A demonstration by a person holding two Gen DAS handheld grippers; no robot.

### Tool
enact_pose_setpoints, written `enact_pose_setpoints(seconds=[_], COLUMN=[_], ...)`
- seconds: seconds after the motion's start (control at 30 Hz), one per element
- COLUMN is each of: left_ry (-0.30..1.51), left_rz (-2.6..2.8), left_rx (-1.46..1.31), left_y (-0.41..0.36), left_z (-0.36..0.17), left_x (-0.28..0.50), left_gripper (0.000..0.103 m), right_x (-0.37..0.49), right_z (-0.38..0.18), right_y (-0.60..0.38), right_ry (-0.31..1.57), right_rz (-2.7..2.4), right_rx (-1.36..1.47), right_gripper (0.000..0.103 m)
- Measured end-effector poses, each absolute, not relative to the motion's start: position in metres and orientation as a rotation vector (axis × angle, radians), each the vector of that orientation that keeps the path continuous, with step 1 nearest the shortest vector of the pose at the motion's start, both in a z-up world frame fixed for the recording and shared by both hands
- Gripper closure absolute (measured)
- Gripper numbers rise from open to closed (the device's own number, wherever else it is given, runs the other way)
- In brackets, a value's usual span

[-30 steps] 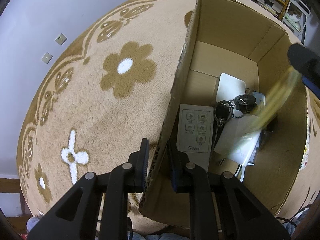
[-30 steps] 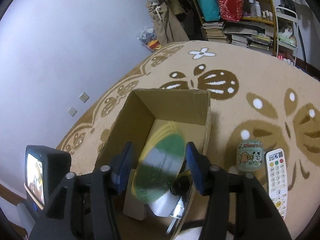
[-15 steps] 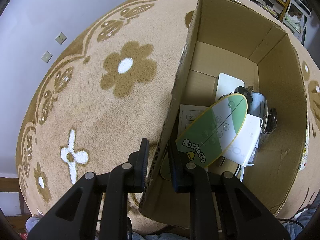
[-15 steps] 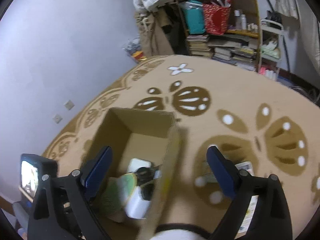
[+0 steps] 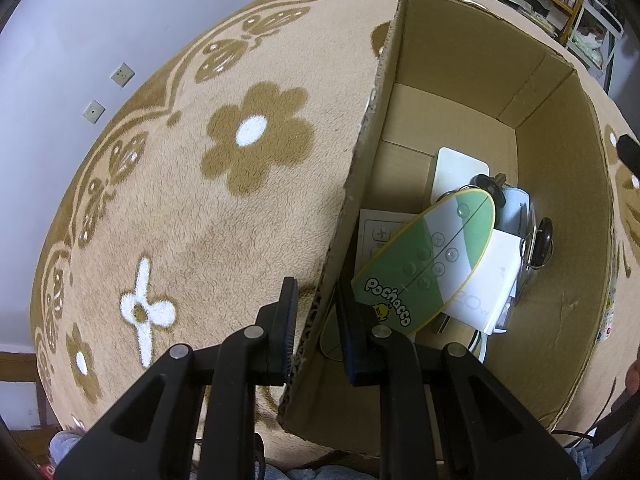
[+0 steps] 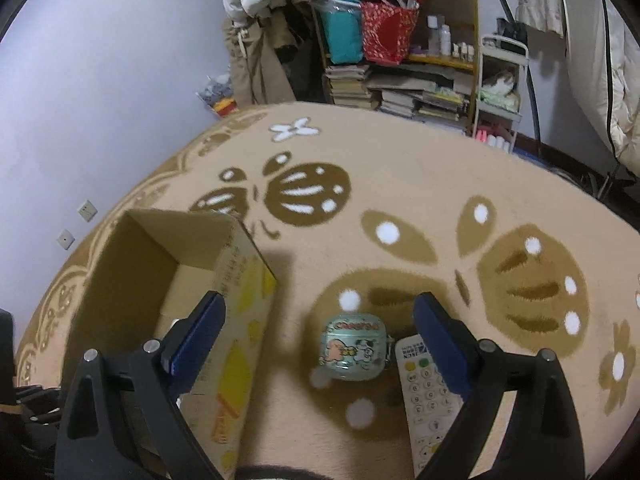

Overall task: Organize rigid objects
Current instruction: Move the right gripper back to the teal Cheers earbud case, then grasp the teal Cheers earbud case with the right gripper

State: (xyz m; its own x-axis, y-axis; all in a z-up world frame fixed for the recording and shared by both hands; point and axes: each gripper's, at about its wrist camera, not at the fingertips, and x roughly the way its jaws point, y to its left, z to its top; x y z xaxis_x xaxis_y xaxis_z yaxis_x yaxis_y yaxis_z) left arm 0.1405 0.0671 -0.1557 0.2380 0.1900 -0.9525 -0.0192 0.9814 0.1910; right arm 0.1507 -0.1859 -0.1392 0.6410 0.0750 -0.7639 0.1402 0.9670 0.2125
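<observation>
a tan flowered carpet [image 6: 420,184] runs to a cluttered bookshelf [image 6: 404,40] and lilac wall [image 6: 100,60].

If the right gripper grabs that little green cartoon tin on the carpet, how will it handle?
The green tin looks rigid, so it likely won't flex under the right gripper, whose pads stand open around it. Its rounded, glossy sides might slip in the pads. Resting on plush carpet beside the white remote, it probably won't roll.

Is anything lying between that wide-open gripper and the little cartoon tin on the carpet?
Nothing visible. The right gripper hangs open above the cartoon tin; the white remote lies beside the tin, and the cardboard box stands off to the other side.
</observation>
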Motion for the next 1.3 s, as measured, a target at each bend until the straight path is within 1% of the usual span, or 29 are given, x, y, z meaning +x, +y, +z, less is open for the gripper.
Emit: enact_pose_setpoints(seconds=[0.33, 0.4, 0.43, 0.5, 0.57, 0.63, 1.07, 1.2, 1.3], left_ry=[1.322, 1.319, 1.319, 1.320, 1.319, 1.317, 1.312, 1.312, 1.311], left_rz=[0.145, 0.149, 0.150, 0.148, 0.149, 0.151, 0.156, 0.157, 0.159], left_rx=[0.139, 0.151, 0.149, 0.142, 0.144, 0.150, 0.170, 0.173, 0.177], left_y=[0.067, 0.065, 0.065, 0.065, 0.063, 0.063, 0.062, 0.062, 0.061], left_z=[-0.156, -0.156, -0.156, -0.156, -0.156, -0.156, -0.155, -0.155, -0.155], left_x=[0.139, 0.139, 0.139, 0.139, 0.138, 0.138, 0.138, 0.138, 0.138], left_gripper=[0.085, 0.085, 0.085, 0.085, 0.085, 0.085, 0.085, 0.085, 0.085], right_x=[0.154, 0.155, 0.156, 0.159, 0.160, 0.162, 0.164, 0.166, 0.165], right_z=[-0.170, -0.175, -0.178, -0.183, -0.188, -0.194, -0.198, -0.209, -0.210], right_y=[-0.199, -0.199, -0.199, -0.198, -0.198, -0.197, -0.190, -0.193, -0.192], right_ry=[0.867, 0.875, 0.885, 0.907, 0.925, 0.949, 0.973, 1.012, 1.007], right_rz=[-0.043, -0.033, -0.021, 0.002, 0.024, 0.036, -0.008, -0.022, -0.024], right_rx=[0.278, 0.275, 0.271, 0.266, 0.265, 0.274, 0.206, 0.205, 0.189], right_gripper=[0.003, 0.009, 0.016, 0.022, 0.037, 0.041, 0.041, 0.039, 0.038])
